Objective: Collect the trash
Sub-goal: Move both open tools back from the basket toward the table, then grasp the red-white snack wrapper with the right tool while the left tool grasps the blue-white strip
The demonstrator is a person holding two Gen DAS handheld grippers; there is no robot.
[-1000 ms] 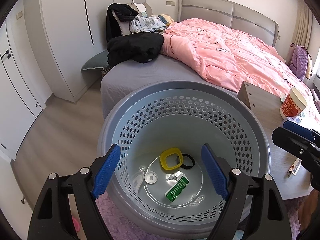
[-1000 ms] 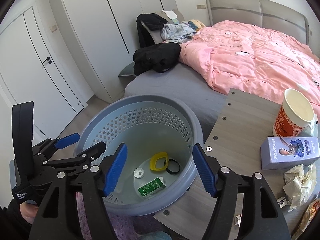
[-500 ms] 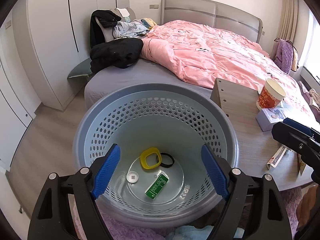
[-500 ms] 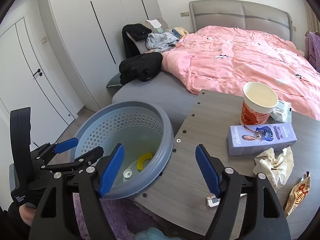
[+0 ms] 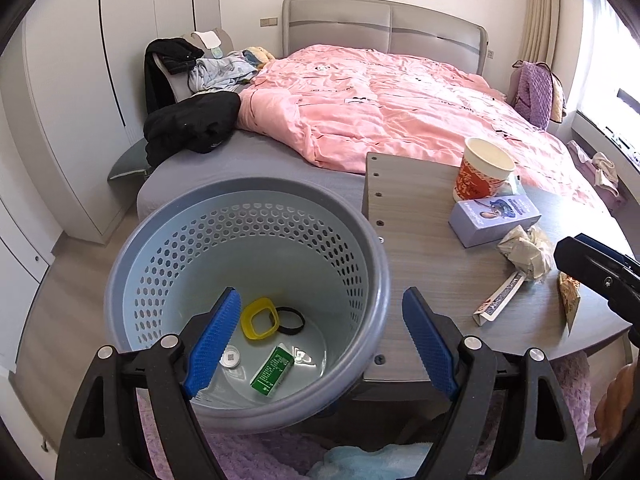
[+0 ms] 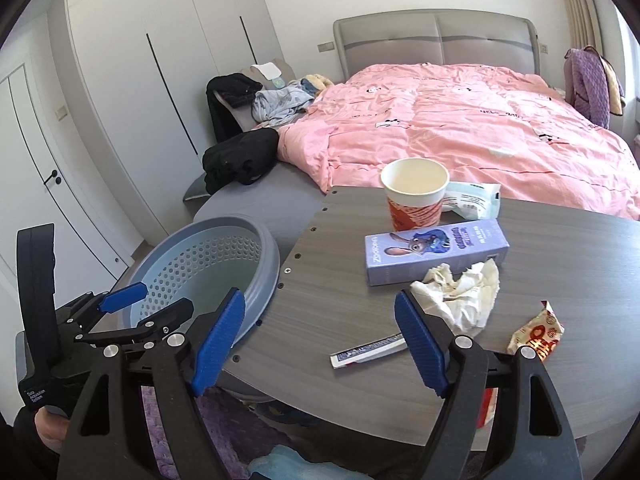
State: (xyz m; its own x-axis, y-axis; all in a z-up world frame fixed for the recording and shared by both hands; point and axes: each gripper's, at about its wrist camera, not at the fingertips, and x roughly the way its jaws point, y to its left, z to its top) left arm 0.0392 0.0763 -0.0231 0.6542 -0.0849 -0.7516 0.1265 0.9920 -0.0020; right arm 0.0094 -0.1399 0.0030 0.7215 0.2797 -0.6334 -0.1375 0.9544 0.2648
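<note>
Bedroom bench [image 6: 360, 312] carries the trash: both grippers' fingers spread, empty. Right gripper [image 6: 320, 336] hovers near the crumpled tissue [image 6: 460, 296]; next, straddle it, clench, drop into the basket [image 5: 376, 280] beside.

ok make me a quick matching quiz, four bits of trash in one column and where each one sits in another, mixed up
Things:
1. green box
2. crumpled tissue
3. paper cup
4. snack wrapper

Places:
A. on the table, just behind the purple Zootopia box
B. on the bottom of the laundry basket
C. near the table's right edge, right of the right tongs
D. on the table, touching the front of the purple box

Pairs: 1-B, 2-D, 3-A, 4-C
</note>
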